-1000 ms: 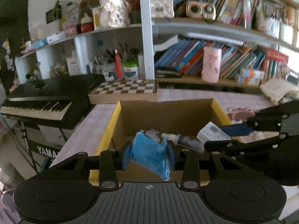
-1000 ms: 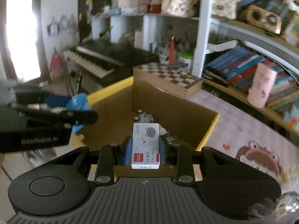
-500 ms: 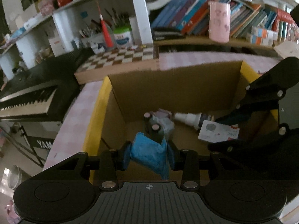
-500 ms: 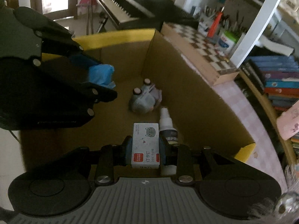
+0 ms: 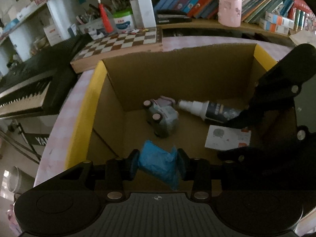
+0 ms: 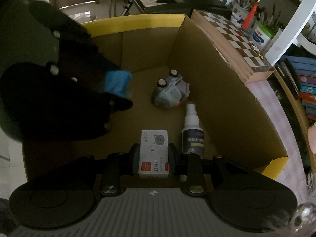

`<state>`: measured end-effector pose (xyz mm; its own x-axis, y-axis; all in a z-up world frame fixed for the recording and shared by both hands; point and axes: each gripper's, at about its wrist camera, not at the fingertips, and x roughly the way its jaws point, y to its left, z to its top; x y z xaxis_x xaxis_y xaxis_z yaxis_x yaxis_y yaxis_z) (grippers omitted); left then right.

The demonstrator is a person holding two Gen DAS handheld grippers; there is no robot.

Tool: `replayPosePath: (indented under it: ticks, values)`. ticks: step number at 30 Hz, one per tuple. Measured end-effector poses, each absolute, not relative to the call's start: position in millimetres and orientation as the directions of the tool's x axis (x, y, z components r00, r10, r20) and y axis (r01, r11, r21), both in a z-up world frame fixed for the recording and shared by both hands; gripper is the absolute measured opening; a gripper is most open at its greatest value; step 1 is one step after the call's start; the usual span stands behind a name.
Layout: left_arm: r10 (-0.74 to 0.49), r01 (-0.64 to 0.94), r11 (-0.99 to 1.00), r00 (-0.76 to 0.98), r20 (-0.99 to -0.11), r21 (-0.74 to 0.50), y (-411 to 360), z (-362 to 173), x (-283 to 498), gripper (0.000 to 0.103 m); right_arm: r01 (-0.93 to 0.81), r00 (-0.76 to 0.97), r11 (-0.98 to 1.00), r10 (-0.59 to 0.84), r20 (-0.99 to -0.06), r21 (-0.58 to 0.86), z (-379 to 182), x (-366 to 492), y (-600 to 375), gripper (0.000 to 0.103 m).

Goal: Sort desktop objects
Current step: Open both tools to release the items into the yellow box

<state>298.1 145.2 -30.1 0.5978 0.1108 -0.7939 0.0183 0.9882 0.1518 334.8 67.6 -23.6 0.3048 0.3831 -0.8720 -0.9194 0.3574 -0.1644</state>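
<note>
Left gripper [image 5: 158, 163] jaws opening around crumpled blue packet [image 5: 158, 163] | right gripper [image 6: 153, 157] clenched on white staple box [image 6: 153, 154] | risk: packet could snag, or box strike white-capped dark spray bottle [image 6: 192, 132].

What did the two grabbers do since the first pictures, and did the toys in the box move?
Both grippers came down from above the rim into the brown cardboard box with yellow flaps. The left gripper carried the crumpled blue packet down; its jaws are now opening around it. The right gripper stays clamped on the small white staple box. The grey toy car and white-and-black spray bottle lie where they were.
</note>
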Motion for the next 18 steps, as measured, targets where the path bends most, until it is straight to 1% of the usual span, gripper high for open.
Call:
replayPosePath:
  ticks: [1, 2, 3, 5, 9, 13, 15, 17, 18]
  values:
    - [0.111, 0.015, 0.988, 0.603, -0.79, 0.151, 144, -29, 297, 0.052, -0.918, 0.31, 0.359, 0.387, -0.868, -0.168, -23, 334, 67, 0.028]
    - [0.11, 0.016, 0.988, 0.61, -0.785, 0.151, 142, -28, 296, 0.059, -0.916, 0.319, 0.362, 0.399, -0.86, -0.172, -21, 333, 66, 0.036]
    - [0.118, 0.012, 0.987, 0.618, -0.777, 0.159, 141, -26, 294, 0.06, -0.915, 0.325, 0.361, 0.403, -0.855, -0.177, -20, 332, 65, 0.041]
    - [0.119, 0.011, 0.987, 0.632, -0.766, 0.163, 139, -21, 290, 0.068, -0.911, 0.342, 0.367, 0.411, -0.845, -0.19, -16, 327, 60, 0.041]
    - [0.085, 0.011, 0.992, 0.666, -0.741, 0.124, 138, -9, 278, 0.072, -0.898, 0.379, 0.39, 0.452, -0.807, -0.203, -5, 315, 45, 0.041]
    - [0.089, -0.001, 0.992, 0.709, -0.7, 0.125, 130, 6, 264, 0.078, -0.878, 0.427, 0.425, 0.491, -0.759, -0.22, 12, 301, 28, 0.043]
    - [0.096, -0.011, 0.992, 0.737, -0.669, 0.129, 126, 15, 257, 0.082, -0.863, 0.451, 0.458, 0.508, -0.734, -0.213, 20, 296, 19, 0.045]
    - [0.1, -0.026, 0.992, 0.766, -0.635, 0.125, 123, 24, 249, 0.088, -0.841, 0.479, 0.503, 0.525, -0.704, -0.197, 29, 290, 8, 0.048]
    - [0.1, -0.032, 0.992, 0.78, -0.617, 0.119, 121, 29, 244, 0.089, -0.826, 0.499, 0.531, 0.529, -0.686, -0.191, 33, 287, 1, 0.049]
